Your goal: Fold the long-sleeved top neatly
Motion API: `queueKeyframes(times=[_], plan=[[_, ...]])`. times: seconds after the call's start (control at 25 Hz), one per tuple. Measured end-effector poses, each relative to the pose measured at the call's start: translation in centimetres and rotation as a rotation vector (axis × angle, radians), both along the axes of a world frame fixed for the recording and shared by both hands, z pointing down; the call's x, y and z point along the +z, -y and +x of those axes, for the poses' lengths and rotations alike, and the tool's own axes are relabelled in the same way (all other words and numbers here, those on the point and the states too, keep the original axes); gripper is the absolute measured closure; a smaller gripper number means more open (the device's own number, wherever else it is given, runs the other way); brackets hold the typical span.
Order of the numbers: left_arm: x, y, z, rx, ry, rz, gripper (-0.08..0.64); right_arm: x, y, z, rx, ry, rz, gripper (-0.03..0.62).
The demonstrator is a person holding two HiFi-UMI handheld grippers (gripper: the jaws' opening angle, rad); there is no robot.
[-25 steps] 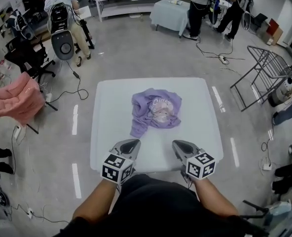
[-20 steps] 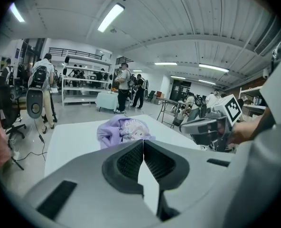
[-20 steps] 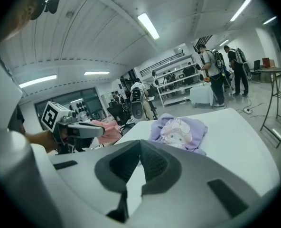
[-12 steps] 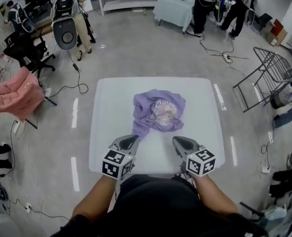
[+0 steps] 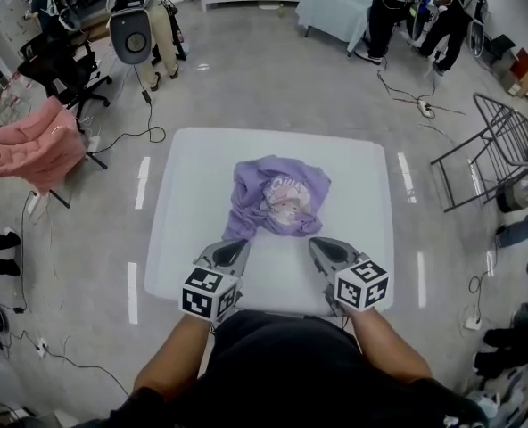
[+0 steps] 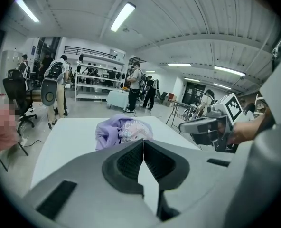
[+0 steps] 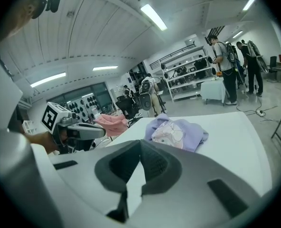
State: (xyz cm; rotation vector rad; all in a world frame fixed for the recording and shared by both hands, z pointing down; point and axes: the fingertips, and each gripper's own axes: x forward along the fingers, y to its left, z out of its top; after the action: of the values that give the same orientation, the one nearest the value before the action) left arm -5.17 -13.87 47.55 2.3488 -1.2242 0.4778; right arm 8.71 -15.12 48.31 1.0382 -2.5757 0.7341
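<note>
A lilac long-sleeved top with a pale print on its chest lies crumpled in a heap at the middle of the white table; one sleeve trails toward the near left. It also shows ahead in the left gripper view and the right gripper view. My left gripper hovers over the table's near side, just short of the trailing sleeve, jaws shut and empty. My right gripper is level with it, near the heap's front right, also shut and empty. Neither touches the cloth.
Bare white tabletop surrounds the heap on all sides. On the floor stand a pink garment on a chair at left and a metal rack at right. People stand at a far table. Cables run across the floor.
Both grippers have moved forward over the table toward the heaped top, which now lies closer to their tips. The jaws stayed shut and the top has not been disturbed.
</note>
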Motion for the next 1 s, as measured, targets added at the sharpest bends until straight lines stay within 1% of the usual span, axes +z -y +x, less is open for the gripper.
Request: queueKeyframes(times=[0.24,0.68,0.88,1.0], plan=[[-0.2,0.2,1.5,-0.025,0.011,0.009,0.554,0.2,0.4,1.2,-0.026,0.013,0.002,0.588],[0.3,0.6,0.5,-0.043,0.028,-0.013,0.554,0.7,1.3,0.3,-0.039,0.023,-0.017,0.588],[0.6,0.5,0.4,-0.042,0.033,-0.021,0.554,1.0,1.7,0.6,-0.031,0.010,-0.017,0.588],[1.3,0.4,-0.4,-0.043,0.049,-0.033,0.554,1.3,3.1,0.5,-0.010,-0.014,-0.010,0.588]])
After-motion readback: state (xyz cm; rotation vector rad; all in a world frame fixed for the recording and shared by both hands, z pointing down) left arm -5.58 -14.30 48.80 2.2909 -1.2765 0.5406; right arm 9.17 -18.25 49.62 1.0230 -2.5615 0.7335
